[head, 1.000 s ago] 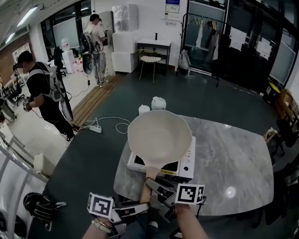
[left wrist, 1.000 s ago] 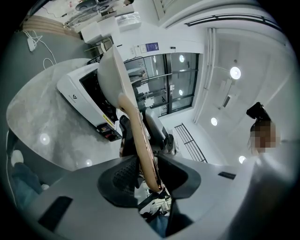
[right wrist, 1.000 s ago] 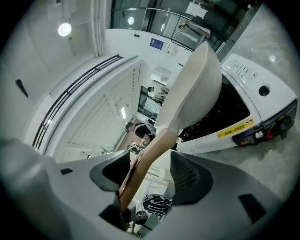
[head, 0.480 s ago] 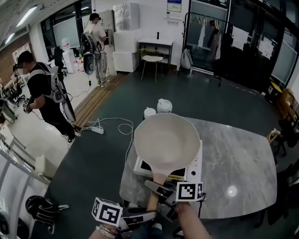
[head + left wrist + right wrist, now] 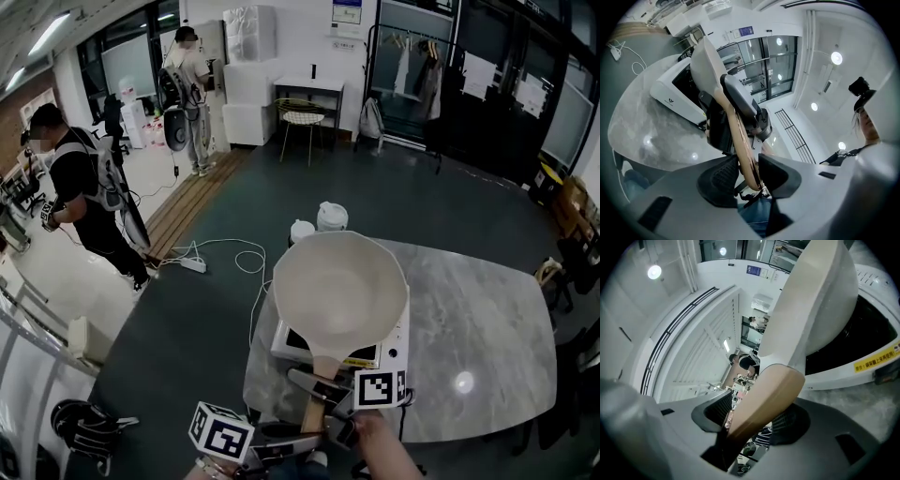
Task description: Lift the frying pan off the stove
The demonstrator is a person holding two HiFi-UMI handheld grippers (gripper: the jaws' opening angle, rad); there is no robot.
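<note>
The cream-coloured round frying pan (image 5: 339, 286) hangs over the white induction stove with the black glass top (image 5: 397, 339). Its bowl is tilted, and in the right gripper view a dark gap shows between its curved underside and the glass on the near side. Whether the far rim is clear of the stove too cannot be told. Its flat light-wood handle (image 5: 325, 364) runs back toward the person, and both claws meet it there. The left claw (image 5: 749, 169) is clenched on the very end of the handle, its ribbed pads pressing the thin edges from either side. The right claw (image 5: 752, 420) sits further up, nearer the bowl, across the broad face of the wood. Its jaws have just been closing, the handle lies between them, and the pads look to be bearing on it. The stove rests on the near left part of the grey marble-patterned oval counter (image 5: 478, 319), whose right half lies bare. Two small white lidded pots (image 5: 331, 216) stand just beyond the pan. By my reading the grip is made and the lift is begun but slight. What is left is to raise the pan plainly clear of the stove, keeping it level as its weight pulls on the long handle.
</note>
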